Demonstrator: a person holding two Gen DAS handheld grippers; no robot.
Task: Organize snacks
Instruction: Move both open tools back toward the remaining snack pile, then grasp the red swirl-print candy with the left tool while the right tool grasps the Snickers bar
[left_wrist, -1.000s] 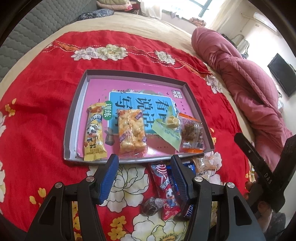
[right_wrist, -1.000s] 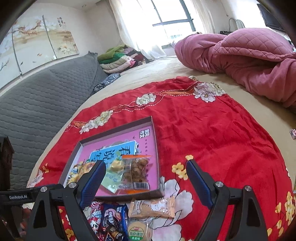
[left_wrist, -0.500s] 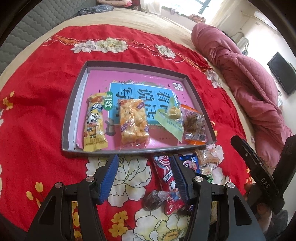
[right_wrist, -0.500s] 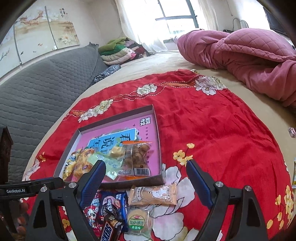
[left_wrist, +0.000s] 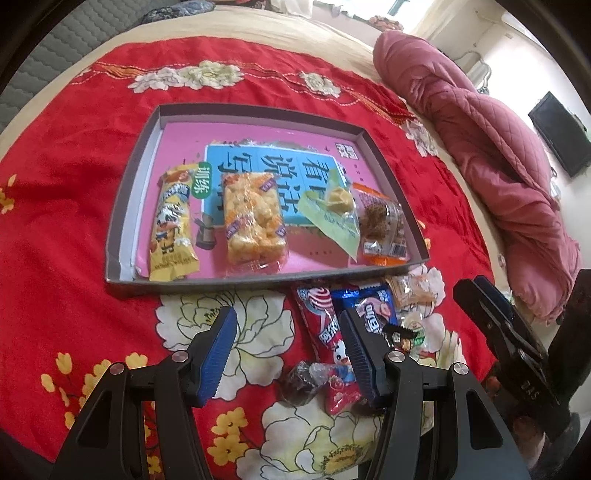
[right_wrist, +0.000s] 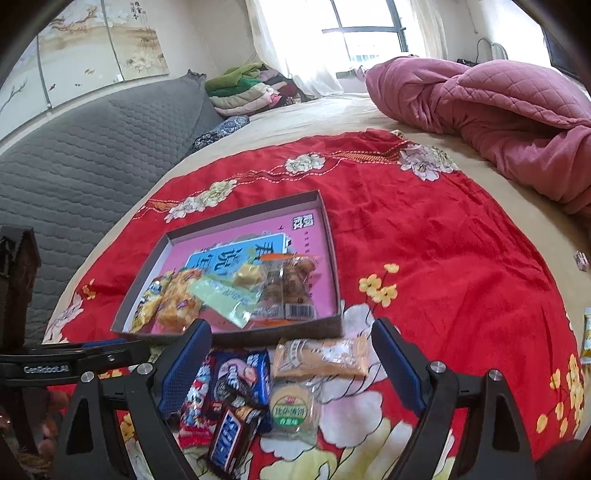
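- The left gripper (left_wrist: 288, 354) hangs over the red flowered cloth (left_wrist: 66, 184) just in front of the tray (left_wrist: 129, 206), jaws half parted, gripping nothing.
- In the tray, four packets lie in a row: a yellow bar (left_wrist: 171, 229), a clear bag of puffed rice cake (left_wrist: 253, 218), a green wrapper (left_wrist: 332, 218) and an orange-edged biscuit pack (left_wrist: 382, 225). All look light, crinkly and slick.
- The loose pile lies on the cloth just in front of the tray's near wall: a red candy stick (right_wrist: 195, 400), a blue cookie pack (right_wrist: 242, 376), a dark chocolate bar (right_wrist: 232, 435), a round green-label biscuit (right_wrist: 291, 410) and a tan wafer pack (right_wrist: 321, 356).
- The wafer and the round biscuit probably crumble; I would pinch them gently across the short width, at the middle, not by the thin sealed ends.
- The chocolate bar seems stiffer and should bear a firmer squeeze, though foil may slip.
- The right gripper (right_wrist: 291, 369) hovers over this pile, jaws spread wide to either side of the wafer pack, clamping nothing.
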